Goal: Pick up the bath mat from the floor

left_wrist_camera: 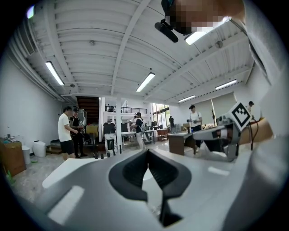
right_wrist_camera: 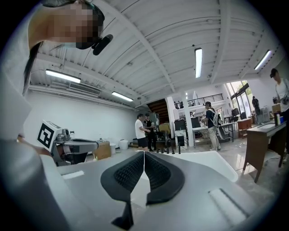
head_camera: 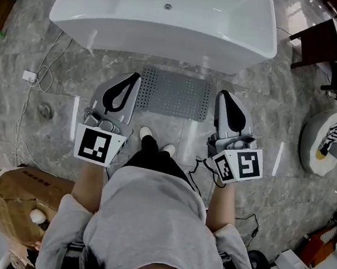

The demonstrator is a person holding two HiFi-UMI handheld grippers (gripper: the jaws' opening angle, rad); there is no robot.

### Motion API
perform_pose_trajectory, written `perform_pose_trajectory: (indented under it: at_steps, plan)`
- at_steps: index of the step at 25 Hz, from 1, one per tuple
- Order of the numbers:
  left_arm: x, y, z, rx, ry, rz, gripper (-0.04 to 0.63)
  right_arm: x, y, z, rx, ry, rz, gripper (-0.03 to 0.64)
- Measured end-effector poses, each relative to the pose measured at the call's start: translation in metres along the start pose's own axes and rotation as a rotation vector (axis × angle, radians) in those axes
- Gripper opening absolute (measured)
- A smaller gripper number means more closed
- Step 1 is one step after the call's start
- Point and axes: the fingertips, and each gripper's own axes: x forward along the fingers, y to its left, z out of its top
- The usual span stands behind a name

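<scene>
Both left gripper (left_wrist_camera: 147,155) and right gripper (right_wrist_camera: 143,155) are closed, empty; only the head view shows the bath mat (head_camera: 174,94).

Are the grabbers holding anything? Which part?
Nothing is held. The left gripper and right gripper are both shut and empty; the bath mat lies on the floor between them.

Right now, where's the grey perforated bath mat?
Head view, centre: bath mat lies flat on the floor before the white bathtub, between the left gripper and right gripper.
</scene>
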Motion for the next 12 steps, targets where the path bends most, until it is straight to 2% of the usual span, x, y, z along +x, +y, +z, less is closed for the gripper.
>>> perform_pose_trajectory:
  at_steps: [12]
  plan:
    - [0.033,0.019,-0.025,-0.004,0.045,-0.013,0.0,0.037,-0.022,-0.022,0.018,0.035,-0.004,0.006]
